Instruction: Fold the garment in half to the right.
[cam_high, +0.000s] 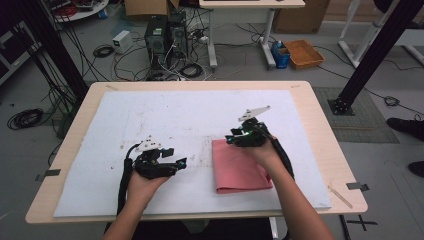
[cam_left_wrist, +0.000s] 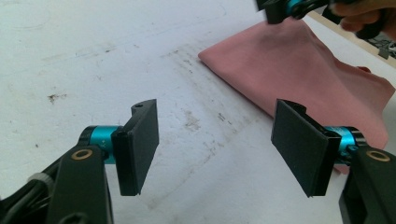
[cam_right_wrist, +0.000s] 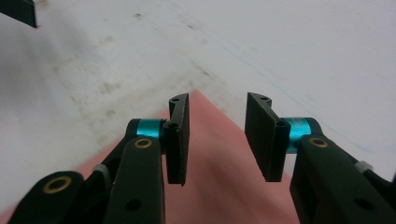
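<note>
A folded pink cloth lies on the white mat, right of the middle. My right gripper hovers over the cloth's far left corner. In the right gripper view that gripper is open, its jaws parted by a moderate gap with the pink cloth corner below them and nothing pinched. My left gripper rests low over bare mat to the left of the cloth. It is open wide and empty, and the pink cloth lies ahead to its right, with the right gripper at the cloth's far end.
The mat covers most of a wooden table and carries grey smudges near the middle. Beyond the table, computer towers, cables and an orange crate stand on the floor. Black frame posts rise at both sides.
</note>
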